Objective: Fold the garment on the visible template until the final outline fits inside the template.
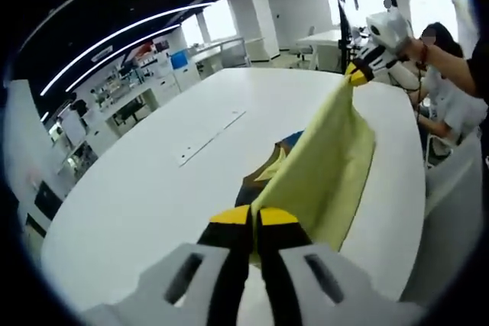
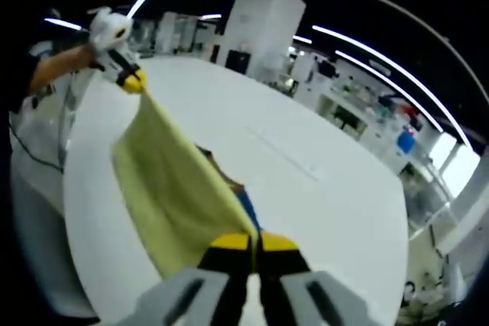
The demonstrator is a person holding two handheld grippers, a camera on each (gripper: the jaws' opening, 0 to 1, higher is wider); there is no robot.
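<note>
We count one pale yellow garment (image 1: 325, 166), held up over one white table (image 1: 153, 188). We count two grippers: the left gripper (image 1: 253, 219) and the right gripper (image 2: 253, 243), each pinching one corner of the garment. One dark template (image 1: 263, 173) lies on the table, with a blue patch. One seated person (image 1: 447, 104) sits beyond the table's far edge.

The left tool (image 1: 253, 217) has its yellow-tipped jaws closed, pinching a fabric edge. The right tool (image 2: 254, 243) is likewise clamped on fabric. Both tools are raised and held well apart. A bare forearm (image 2: 57, 66) extends behind the left tool.
</note>
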